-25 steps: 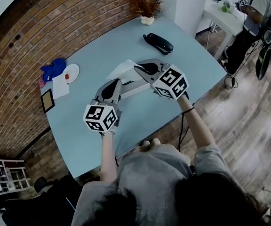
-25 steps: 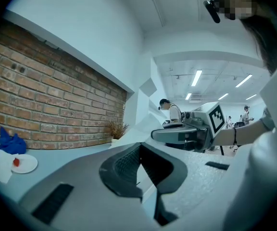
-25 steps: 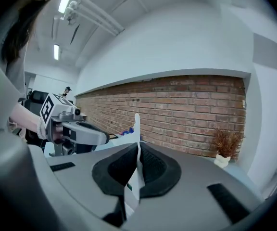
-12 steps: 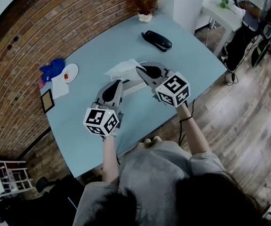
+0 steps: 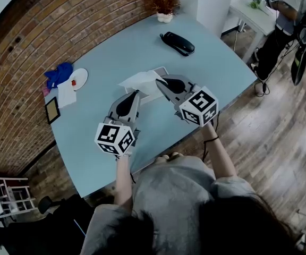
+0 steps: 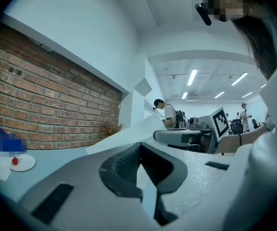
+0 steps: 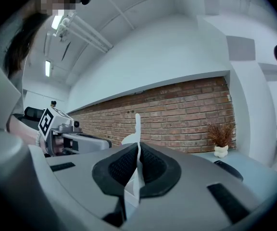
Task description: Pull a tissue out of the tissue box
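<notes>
Nearest, left gripper with jaws drawn narrow, nothing clearly between them, tip just beside the box. Right gripper pinched onto a thin white tissue spread above the box, mid-table. Probably mid-pull. Next: drawing up and away while steadying the box.

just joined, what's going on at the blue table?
A person at the blue table holds a gripper in each hand and is working on a white tissue. The left gripper and the right gripper are each shut on the tissue, which is spread between them above the tabletop. A pale edge just under the grippers looks like the tissue box, but it is mostly hidden, so I can't tell whether the tissue is fully out.
</notes>
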A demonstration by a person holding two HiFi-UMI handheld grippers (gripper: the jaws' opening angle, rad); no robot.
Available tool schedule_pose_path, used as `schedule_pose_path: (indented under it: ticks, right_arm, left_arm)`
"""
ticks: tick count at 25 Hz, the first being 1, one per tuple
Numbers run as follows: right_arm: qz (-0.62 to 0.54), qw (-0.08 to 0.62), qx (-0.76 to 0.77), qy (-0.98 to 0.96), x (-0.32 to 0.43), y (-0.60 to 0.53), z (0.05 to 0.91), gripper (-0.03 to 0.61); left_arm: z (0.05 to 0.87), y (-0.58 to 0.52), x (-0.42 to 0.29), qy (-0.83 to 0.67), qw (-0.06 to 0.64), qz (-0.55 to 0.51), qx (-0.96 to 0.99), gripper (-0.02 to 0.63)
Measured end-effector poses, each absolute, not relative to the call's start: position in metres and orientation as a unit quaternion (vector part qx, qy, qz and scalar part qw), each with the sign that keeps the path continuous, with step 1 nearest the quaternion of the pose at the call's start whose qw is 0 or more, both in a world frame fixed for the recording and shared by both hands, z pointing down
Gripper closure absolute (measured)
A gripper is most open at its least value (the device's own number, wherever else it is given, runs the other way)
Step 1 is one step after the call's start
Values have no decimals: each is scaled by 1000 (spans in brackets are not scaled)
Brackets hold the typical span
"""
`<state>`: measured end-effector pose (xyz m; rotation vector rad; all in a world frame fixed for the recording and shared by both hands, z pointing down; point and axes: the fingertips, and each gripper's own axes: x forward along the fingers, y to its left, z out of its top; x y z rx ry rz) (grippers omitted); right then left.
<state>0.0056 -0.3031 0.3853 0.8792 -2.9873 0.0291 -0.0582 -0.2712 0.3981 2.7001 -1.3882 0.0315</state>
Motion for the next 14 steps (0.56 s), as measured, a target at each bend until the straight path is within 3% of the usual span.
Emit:
schedule_pose_path:
  ticks: [14]
  right_arm:
    - [11,12,279,-960,15,-297,387,577]
  left_arm:
    - [405,-266,-51,-457,61,7,887,611]
